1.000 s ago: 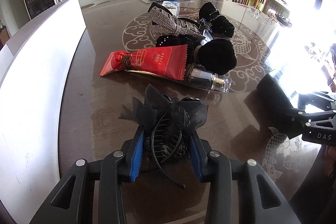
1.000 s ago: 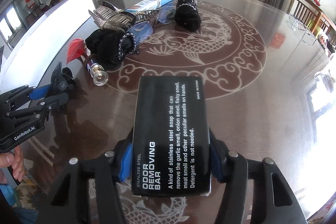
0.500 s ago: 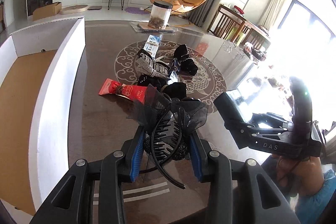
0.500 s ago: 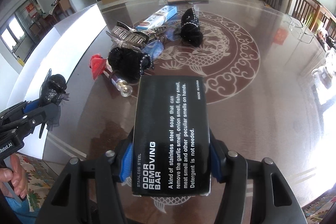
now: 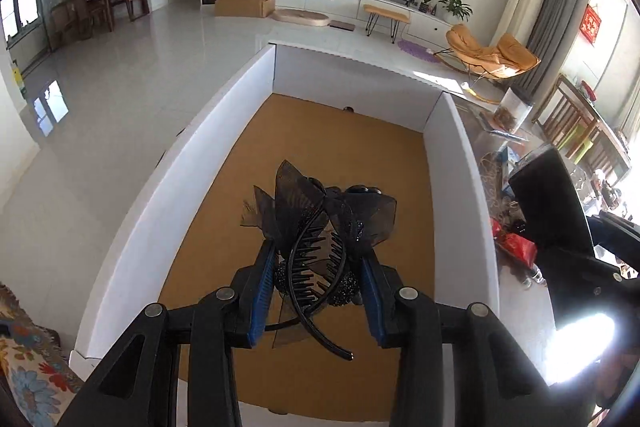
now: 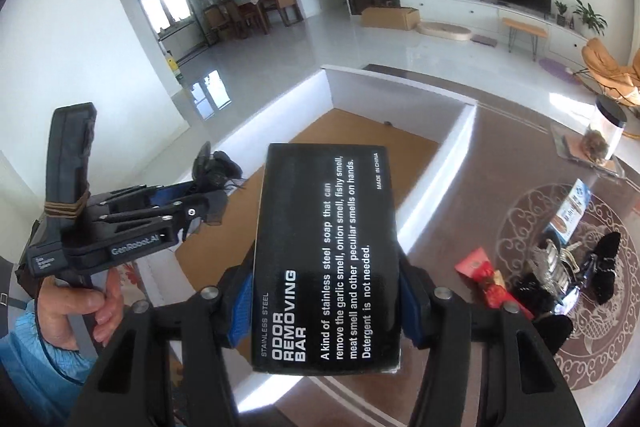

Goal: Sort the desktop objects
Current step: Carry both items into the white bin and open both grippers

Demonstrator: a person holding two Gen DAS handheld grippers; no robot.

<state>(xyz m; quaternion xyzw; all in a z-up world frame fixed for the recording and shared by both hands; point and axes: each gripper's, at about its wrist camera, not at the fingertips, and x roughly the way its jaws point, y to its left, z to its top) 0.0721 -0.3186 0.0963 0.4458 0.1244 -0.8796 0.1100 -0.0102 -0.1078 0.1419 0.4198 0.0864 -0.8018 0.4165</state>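
Note:
My left gripper (image 5: 318, 255) is shut on a black hair claw with a sheer bow (image 5: 320, 223), held in the air over the brown floor of a white-walled box (image 5: 456, 163). My right gripper (image 6: 326, 291) is shut on a black "odor removing bar" box (image 6: 326, 251), above the white box's near wall (image 6: 436, 171). In the right wrist view the left gripper (image 6: 208, 195) with the hair claw (image 6: 218, 169) hangs over the box at the left. In the left wrist view the black box (image 5: 548, 203) shows at the right edge.
Several items lie on the brown patterned table (image 6: 480, 155) right of the box: a red packet (image 6: 480, 271), black hair pieces (image 6: 604, 263), a blue-white carton (image 6: 572, 211) and a clear jar (image 6: 606, 135). A hand (image 6: 80, 307) in a blue sleeve holds the left gripper.
Both grippers rose off the table and swung left with their loads. The left one now hangs over the white box, the right one at its near wall. Neither grip changed.

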